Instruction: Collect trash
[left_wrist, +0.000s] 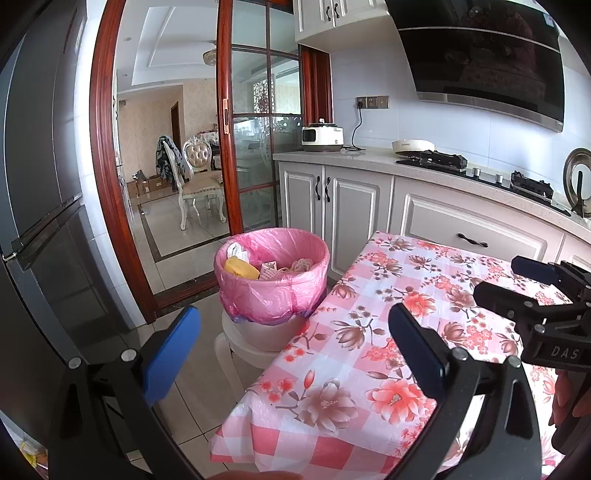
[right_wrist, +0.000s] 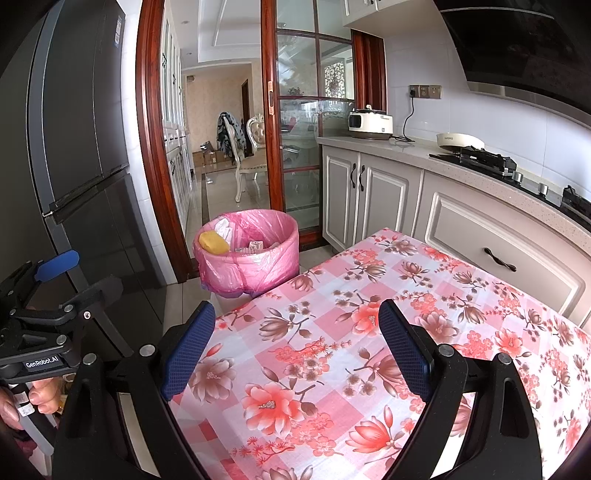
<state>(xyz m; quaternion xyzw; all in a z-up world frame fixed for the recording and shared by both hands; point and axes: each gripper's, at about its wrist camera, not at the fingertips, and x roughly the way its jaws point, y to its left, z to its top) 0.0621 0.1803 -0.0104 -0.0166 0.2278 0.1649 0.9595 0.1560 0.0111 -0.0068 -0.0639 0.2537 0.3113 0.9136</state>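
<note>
Both grippers are hovering over the bench (right_wrist: 461, 295), which is wearing a pink flowered cloth, and neither is carrying anything. The left gripper (left_wrist: 295, 350) is standing wide open, its blue pads parted with only cloth and floor showing between them; the right gripper (right_wrist: 295, 347) is likewise spread wide and empty.

The bin (left_wrist: 273, 273), lined with a pink bag, is sitting ahead of and slightly left of both grippers, just past the far corner of the bench and lower than its top. Inside it a yellow lump (left_wrist: 242, 268) and some crumpled paper and wrappers (left_wrist: 271, 271) are already lying. No loose trash is showing on the stretch of cloth in view, so the collecting looks close to finished, or the next piece is lying out of frame.

To do this step well, the person is best sweeping both cameras across the bench and floor before committing, keeping the jaws spread for a quick grasp, and steering clear of the bag's loose rim when reaching forward, since thin plastic snags easily.
</note>
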